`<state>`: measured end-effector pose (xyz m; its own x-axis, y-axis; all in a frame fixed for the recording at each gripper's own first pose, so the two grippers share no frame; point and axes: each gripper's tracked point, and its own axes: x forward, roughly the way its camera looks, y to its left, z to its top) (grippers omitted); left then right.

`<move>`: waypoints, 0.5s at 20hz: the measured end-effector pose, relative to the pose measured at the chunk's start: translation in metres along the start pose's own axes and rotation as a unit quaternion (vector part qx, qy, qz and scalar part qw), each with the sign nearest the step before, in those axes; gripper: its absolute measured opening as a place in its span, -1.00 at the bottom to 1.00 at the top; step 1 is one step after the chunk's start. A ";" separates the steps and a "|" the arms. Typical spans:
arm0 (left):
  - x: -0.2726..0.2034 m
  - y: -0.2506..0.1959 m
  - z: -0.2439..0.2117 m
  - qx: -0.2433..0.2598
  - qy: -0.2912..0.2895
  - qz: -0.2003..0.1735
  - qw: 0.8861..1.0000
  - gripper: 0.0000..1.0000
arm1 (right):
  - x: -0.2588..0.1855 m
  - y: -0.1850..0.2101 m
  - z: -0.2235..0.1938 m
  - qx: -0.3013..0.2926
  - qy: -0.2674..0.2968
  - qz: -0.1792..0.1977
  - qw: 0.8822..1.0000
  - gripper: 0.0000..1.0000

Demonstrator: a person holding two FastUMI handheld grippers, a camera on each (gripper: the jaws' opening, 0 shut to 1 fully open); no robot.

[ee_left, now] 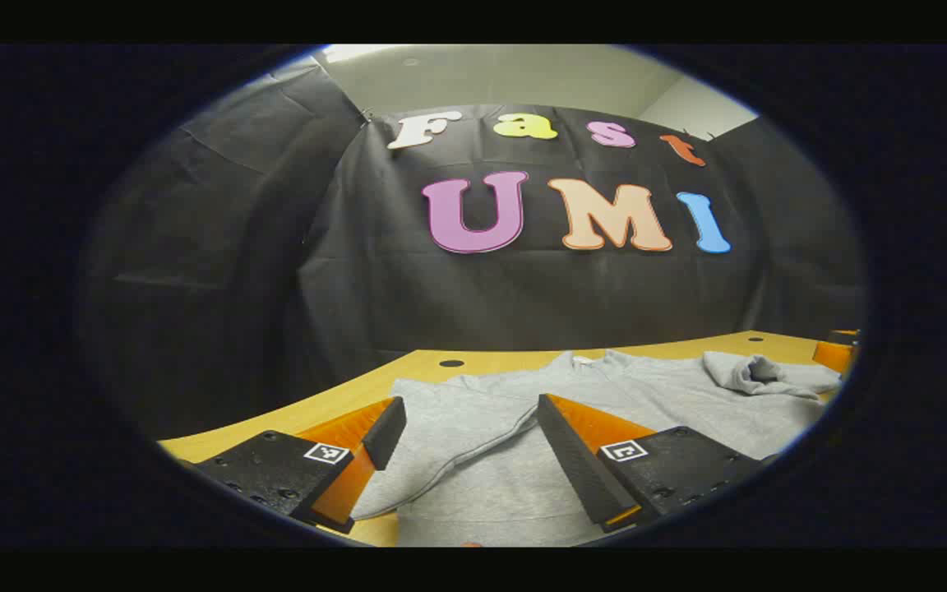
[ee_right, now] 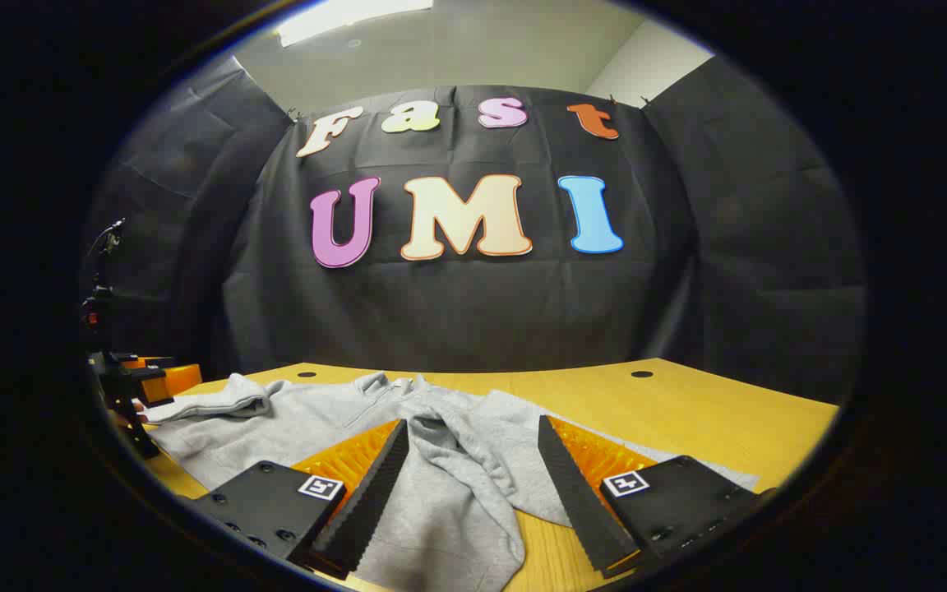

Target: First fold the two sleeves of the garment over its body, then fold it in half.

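A grey sweatshirt (ee_left: 621, 395) lies spread on the wooden table (ee_left: 334, 407), collar toward the wall. In the left gripper view my left gripper (ee_left: 469, 409) is open, low over the garment's left side. One sleeve (ee_left: 441, 444) runs down between its fingers, untouched. A bunched fold of cloth (ee_left: 761, 374) sits at the far right. In the right gripper view my right gripper (ee_right: 472, 429) is open above the other sleeve (ee_right: 457, 493), whose cuff lies near the table's front edge. The sweatshirt (ee_right: 309, 419) stretches off to the left, toward the other gripper (ee_right: 153, 378).
The right gripper's body (ee_left: 835, 353) shows at the right edge of the left gripper view. The table (ee_right: 687, 411) has small round holes (ee_right: 642, 374) near its back edge. A thin dark stand (ee_right: 103, 312) rises at the far left of the right gripper view.
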<state>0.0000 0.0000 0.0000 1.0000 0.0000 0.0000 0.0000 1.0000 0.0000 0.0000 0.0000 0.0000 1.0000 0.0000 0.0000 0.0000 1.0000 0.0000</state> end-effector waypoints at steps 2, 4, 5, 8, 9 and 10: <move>0.000 -0.001 -0.001 0.001 0.002 0.000 1.000 0.92 | 0.000 0.001 -0.001 0.000 0.000 0.002 1.000 0.96; 0.001 -0.002 0.000 0.000 0.001 -0.001 1.000 0.92 | 0.000 0.001 0.000 0.000 0.000 0.003 1.000 0.96; 0.001 -0.002 -0.001 0.000 0.001 0.000 1.000 0.92 | 0.000 0.001 -0.001 0.000 0.000 0.003 1.000 0.96; 0.001 -0.001 -0.002 0.000 0.001 0.000 1.000 0.92 | 0.001 0.001 0.000 0.000 0.000 0.003 1.000 0.96; 0.001 -0.001 -0.001 0.000 0.000 0.000 1.000 0.92 | 0.000 0.001 -0.001 0.000 0.000 0.003 1.000 0.96; 0.001 -0.002 -0.002 0.000 0.001 0.000 1.000 0.89 | 0.000 0.001 -0.001 0.000 0.000 0.003 1.000 0.96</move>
<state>0.0011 -0.0017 -0.0019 1.0000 0.0003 -0.0011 -0.0003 1.0000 -0.0004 0.0000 0.0011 -0.0009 1.0000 0.0065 -0.0007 -0.0065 1.0000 0.0006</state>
